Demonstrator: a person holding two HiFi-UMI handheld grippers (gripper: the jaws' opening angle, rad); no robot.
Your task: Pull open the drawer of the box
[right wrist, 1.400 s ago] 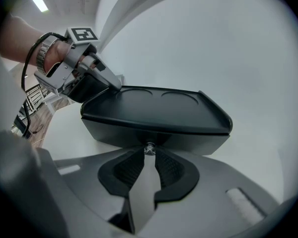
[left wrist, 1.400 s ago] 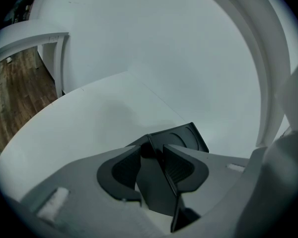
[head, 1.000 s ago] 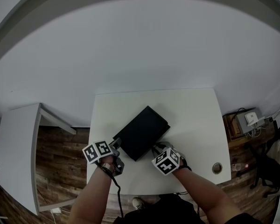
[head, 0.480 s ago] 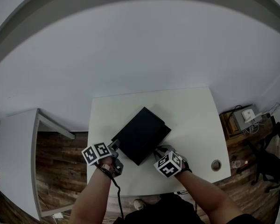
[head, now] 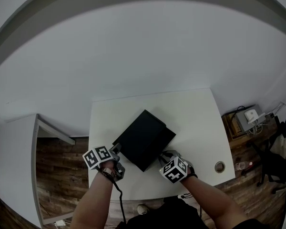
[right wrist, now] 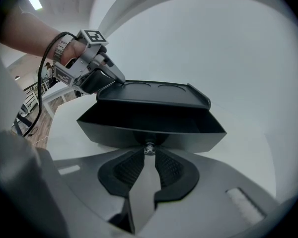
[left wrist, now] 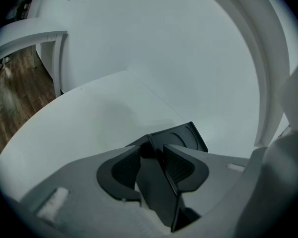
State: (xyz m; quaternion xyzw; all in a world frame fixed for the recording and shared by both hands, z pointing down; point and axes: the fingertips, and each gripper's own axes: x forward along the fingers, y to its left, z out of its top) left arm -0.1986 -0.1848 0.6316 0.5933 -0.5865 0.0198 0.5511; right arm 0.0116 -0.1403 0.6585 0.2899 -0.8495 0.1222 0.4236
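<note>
A flat black box (head: 144, 138) lies at an angle on the white table (head: 190, 113). In the left gripper view my left gripper (left wrist: 156, 151) is shut on the box's near-left corner edge (left wrist: 181, 138); in the head view that gripper (head: 117, 150) sits at the box's left corner. From the right gripper view the drawer (right wrist: 151, 125) stands out a little under the lid (right wrist: 154, 94), dark inside. Its small metal knob (right wrist: 149, 147) is pinched between the tips of my right gripper (right wrist: 149, 153), which is shut on it. In the head view the right gripper (head: 161, 156) is at the box's near-right side.
A second white table (head: 16, 156) stands to the left over a wooden floor (head: 62, 175). A round cable hole (head: 219, 166) is near the table's right front corner. A low stand with devices and cables (head: 245, 119) sits to the right.
My right gripper has drawn back slightly toward me and to the right with the knob. The left gripper keeps its hold on the box corner. The head camera has shifted a little.
</note>
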